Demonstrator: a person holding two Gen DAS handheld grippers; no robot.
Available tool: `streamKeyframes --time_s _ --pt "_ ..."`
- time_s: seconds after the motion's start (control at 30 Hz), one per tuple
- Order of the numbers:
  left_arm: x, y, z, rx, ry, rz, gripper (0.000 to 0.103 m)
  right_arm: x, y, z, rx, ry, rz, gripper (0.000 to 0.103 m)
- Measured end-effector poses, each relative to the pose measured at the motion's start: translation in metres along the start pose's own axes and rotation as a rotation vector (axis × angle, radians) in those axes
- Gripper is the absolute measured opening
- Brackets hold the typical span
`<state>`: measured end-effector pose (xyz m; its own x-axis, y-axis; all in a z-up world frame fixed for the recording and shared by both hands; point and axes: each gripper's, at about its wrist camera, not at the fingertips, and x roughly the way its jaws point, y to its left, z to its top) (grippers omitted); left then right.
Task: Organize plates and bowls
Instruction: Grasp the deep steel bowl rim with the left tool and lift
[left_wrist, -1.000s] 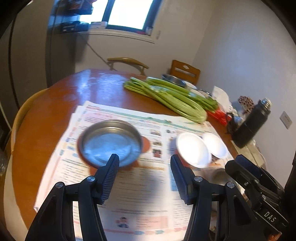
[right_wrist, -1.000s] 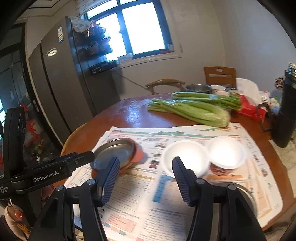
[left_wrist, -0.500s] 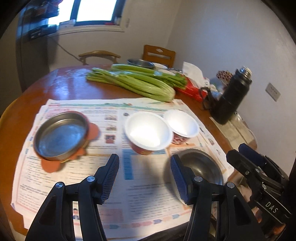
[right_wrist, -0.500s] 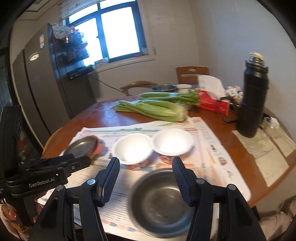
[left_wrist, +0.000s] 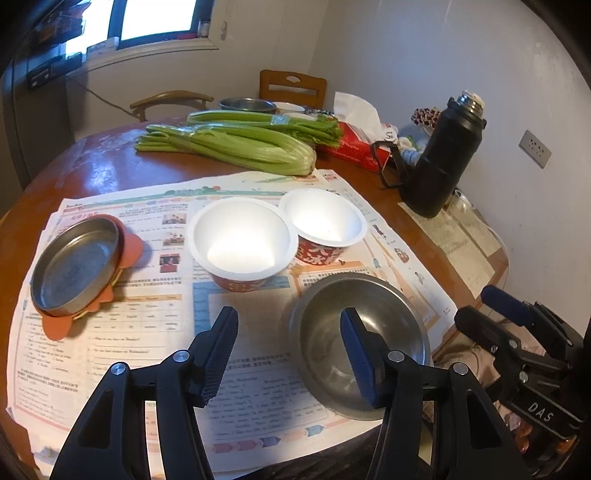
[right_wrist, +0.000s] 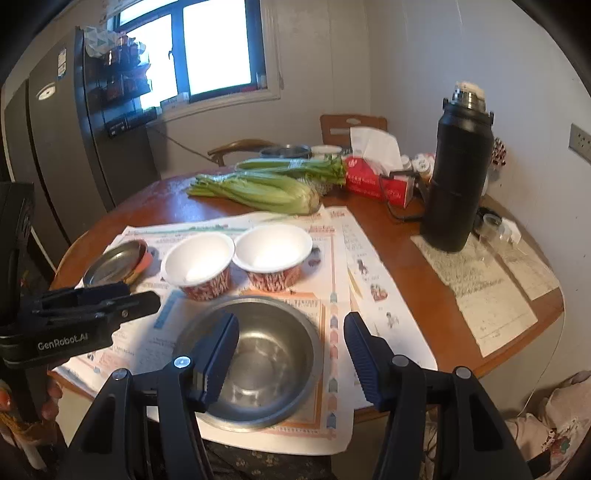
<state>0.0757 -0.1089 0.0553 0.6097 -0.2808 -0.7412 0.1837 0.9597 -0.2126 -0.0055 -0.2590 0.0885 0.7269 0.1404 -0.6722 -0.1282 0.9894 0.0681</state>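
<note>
Presently, both sets of tongs are hanging spread and empty: the right tongs (right_wrist: 291, 347) over the steel bowl (right_wrist: 255, 363) at the table's (right_wrist: 417, 236) near edge, the left tongs (left_wrist: 290, 341) beside it. Advisable: pinch one wall of the rim squarely, lifting level, since thin steel is likely slipping easily; two paper bowls (right_wrist: 236, 256) are standing just behind.

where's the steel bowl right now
In both views the steel bowl sits on the newspaper at the table's near edge, just in front of the two paper bowls.

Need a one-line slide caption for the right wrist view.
Open right gripper above steel bowl, two paper bowls behind, on newspaper.
</note>
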Motion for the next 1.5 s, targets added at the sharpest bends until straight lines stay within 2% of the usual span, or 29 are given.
streamKeyframes --time_s 0.17,0.5,0.77,0.97,1.1,1.27,1.37,1.5 --pt "0.015 -0.008 -0.001 0.006 0.031 0.006 0.059 0.009 -0.009 -0.013 0.004 0.04 -0.006 0.059" --pt "0.049 -0.016 -0.009 0.005 0.11 0.025 0.059 0.037 -0.008 -0.028 -0.007 0.108 0.064 0.059" --pt "0.073 -0.02 -0.014 0.0 0.171 0.017 0.059 0.059 -0.016 -0.038 0.002 0.153 0.072 0.059" --pt "0.083 -0.022 -0.015 0.0 0.182 0.054 0.059 0.068 -0.015 -0.041 0.006 0.177 0.114 0.059" --pt "0.086 -0.023 -0.014 0.002 0.181 0.047 0.059 0.074 -0.009 -0.044 -0.015 0.185 0.116 0.058" --pt "0.091 -0.021 -0.014 -0.024 0.177 0.005 0.058 0.076 -0.002 -0.045 -0.042 0.177 0.11 0.057" --pt "0.093 -0.022 -0.014 -0.026 0.184 -0.018 0.052 0.077 0.001 -0.046 -0.055 0.179 0.108 0.057" --pt "0.093 -0.023 -0.014 -0.033 0.18 -0.02 0.051 0.078 0.002 -0.046 -0.06 0.179 0.102 0.057"
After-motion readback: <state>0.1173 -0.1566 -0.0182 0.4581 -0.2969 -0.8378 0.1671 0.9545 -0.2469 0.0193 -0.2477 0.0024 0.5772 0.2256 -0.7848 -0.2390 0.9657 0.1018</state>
